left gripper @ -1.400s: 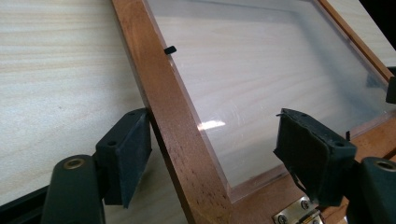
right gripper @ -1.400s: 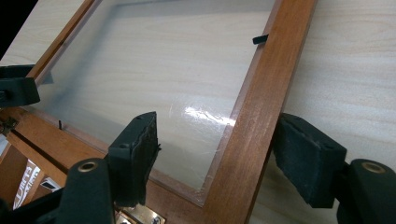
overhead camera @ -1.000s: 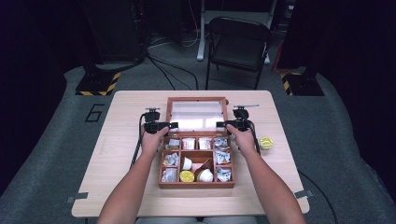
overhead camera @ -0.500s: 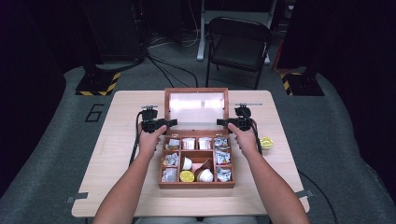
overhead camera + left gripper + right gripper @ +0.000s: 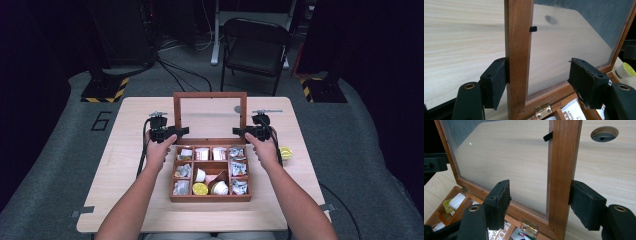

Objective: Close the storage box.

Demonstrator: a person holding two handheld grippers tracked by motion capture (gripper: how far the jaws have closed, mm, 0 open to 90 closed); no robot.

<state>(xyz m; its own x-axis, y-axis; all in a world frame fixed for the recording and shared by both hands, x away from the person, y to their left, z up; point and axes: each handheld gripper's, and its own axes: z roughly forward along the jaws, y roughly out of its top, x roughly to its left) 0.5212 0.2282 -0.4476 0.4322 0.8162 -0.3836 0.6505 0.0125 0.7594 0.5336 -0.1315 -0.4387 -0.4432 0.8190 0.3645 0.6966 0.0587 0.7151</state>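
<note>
A wooden box [image 5: 210, 198] with several compartments of sachets and small cups sits mid-table. Its glass-paned lid [image 5: 210, 95] stands upright on brass hinges [image 5: 542, 110]. My left gripper [image 5: 182, 131] straddles the lid's left stile [image 5: 519, 50]. One pad [image 5: 497, 80] rests against the stile's outer edge. The other pad [image 5: 586, 80] hangs apart in front of the glass. My right gripper [image 5: 239, 131] straddles the right stile [image 5: 564, 157] in the same way. Its outer pad [image 5: 584, 205] touches the wood, and its inner pad [image 5: 499, 202] stays clear. Both grippers, left [image 5: 537, 65] and right [image 5: 541, 187], are open.
A small yellow-lidded cup [image 5: 285, 152] stands on the table [image 5: 125, 200] right of the box. A round cable hole [image 5: 604, 133] lies in the tabletop behind the lid. A folding chair [image 5: 255, 50] stands beyond the far edge.
The lid has swung up from a low slant to upright. Both hands and grippers have risen with it along its side stiles.
</note>
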